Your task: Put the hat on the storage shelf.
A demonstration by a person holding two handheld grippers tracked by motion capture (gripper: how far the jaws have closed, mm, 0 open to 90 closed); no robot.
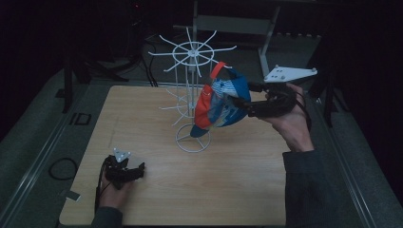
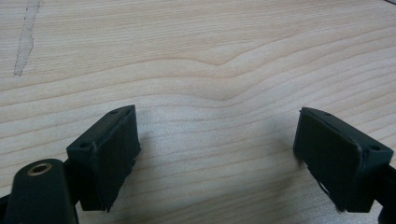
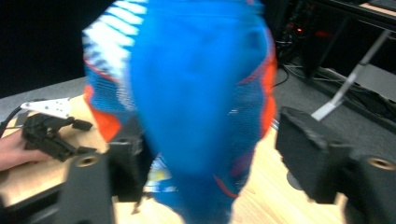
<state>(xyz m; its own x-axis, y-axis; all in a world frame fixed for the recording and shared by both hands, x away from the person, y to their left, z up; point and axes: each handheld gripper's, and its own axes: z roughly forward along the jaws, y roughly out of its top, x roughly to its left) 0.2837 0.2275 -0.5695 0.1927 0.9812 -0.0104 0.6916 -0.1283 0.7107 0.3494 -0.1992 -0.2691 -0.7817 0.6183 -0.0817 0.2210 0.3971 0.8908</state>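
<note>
A blue, orange and white cap (image 1: 219,102) hangs beside a white wire rack (image 1: 192,53), its orange strap up by one of the top prongs. My right gripper (image 1: 240,103) is at the cap's right side, held high. In the right gripper view the blurred cap (image 3: 196,93) sits between the jaws of this gripper (image 3: 215,149), which stand wide apart and open. My left gripper (image 1: 135,172) rests low on the wooden table (image 1: 228,190) at the front left. It is open (image 2: 217,144) with only bare wood between its pads.
The rack's round base (image 1: 192,141) stands mid-table, with more wire prongs lower on its pole. Farther off, the right gripper view shows the left gripper (image 3: 51,133) with a hand on it. Dark floor, cables and a metal frame (image 1: 266,42) lie beyond the table.
</note>
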